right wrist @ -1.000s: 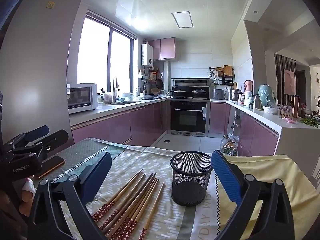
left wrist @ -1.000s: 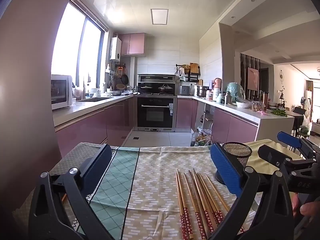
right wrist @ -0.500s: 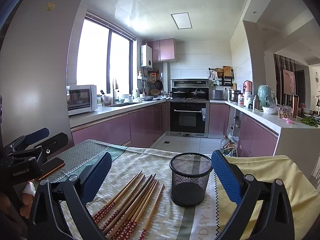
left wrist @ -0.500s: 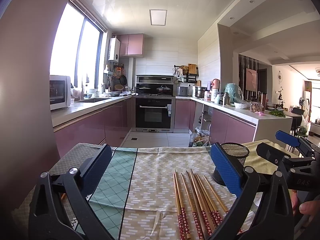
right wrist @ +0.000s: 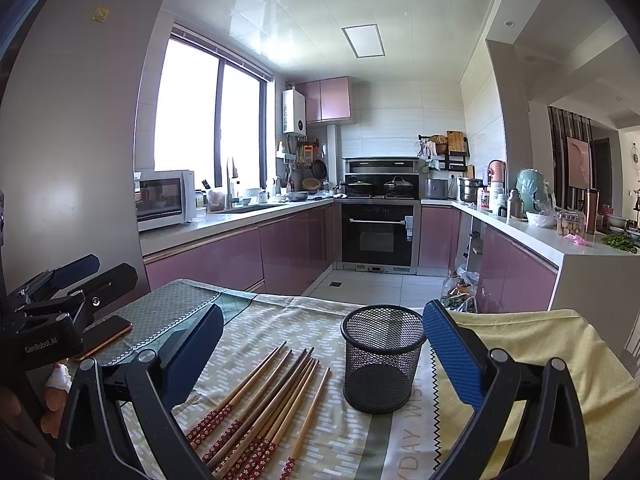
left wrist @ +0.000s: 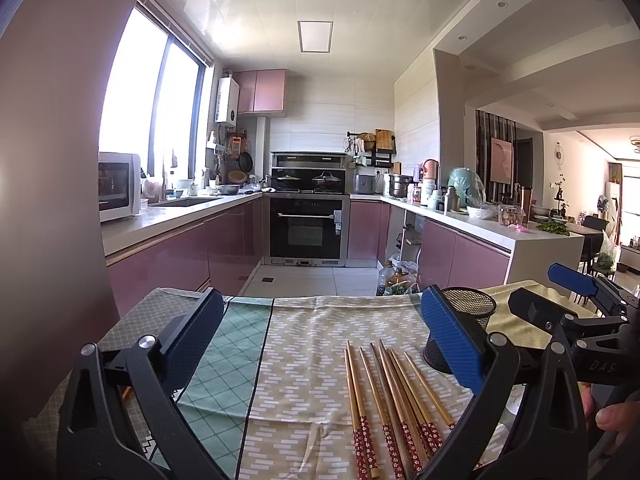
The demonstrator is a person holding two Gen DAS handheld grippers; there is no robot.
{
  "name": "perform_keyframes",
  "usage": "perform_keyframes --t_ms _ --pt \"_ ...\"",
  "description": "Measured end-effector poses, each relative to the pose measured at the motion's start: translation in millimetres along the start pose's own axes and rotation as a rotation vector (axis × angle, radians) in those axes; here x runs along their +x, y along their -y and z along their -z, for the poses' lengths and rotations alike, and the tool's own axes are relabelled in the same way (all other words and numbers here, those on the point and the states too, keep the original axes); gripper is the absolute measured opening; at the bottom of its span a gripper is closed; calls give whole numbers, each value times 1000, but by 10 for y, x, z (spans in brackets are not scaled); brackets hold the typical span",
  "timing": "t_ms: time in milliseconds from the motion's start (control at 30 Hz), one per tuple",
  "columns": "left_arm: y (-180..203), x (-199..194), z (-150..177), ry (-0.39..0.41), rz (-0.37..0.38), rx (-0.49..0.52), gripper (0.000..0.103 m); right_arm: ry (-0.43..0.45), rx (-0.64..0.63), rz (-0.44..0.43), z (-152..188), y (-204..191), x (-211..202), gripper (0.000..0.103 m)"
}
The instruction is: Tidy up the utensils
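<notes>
Right wrist view showed the chopsticks lying loose in a fan on the cloth-covered desk, patterned ends toward the camera, with the mesh cup upright just beside them on their right and empty as far as could be seen. The right gripper was released, jaws spread wide above the sticks and cup, grasping nothing; the left gripper was likewise spread and empty, hovering over the cloth to the left of the fan. The step in hand looked to be the first pick, with no stick in the cup yet. To do it well, a gripper would probably want to come down across one outer stick near its middle, close square to its length so it does not roll or drag its neighbours, then tip it upright and lower it tip-first through the cup's rim. The cup looked light and might tip if knocked, so an approach from above seemed safer than from the side. Open room lay on the green cloth at left and the yellow cloth at right; the desk's far edge sat not far behind the cup, and a phone lay near the left edge.
</notes>
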State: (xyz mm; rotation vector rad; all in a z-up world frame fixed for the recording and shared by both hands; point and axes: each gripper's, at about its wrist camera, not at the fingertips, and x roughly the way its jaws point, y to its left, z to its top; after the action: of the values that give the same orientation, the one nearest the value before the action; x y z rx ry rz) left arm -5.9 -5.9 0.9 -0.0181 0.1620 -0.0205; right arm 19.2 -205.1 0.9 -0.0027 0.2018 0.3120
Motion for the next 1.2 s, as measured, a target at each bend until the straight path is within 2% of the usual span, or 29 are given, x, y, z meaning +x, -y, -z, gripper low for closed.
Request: perform_keyframes --t_ms 1200 --pt "13 7 -12 3 3 -1 97 4 15 -3 58 21 24 96"
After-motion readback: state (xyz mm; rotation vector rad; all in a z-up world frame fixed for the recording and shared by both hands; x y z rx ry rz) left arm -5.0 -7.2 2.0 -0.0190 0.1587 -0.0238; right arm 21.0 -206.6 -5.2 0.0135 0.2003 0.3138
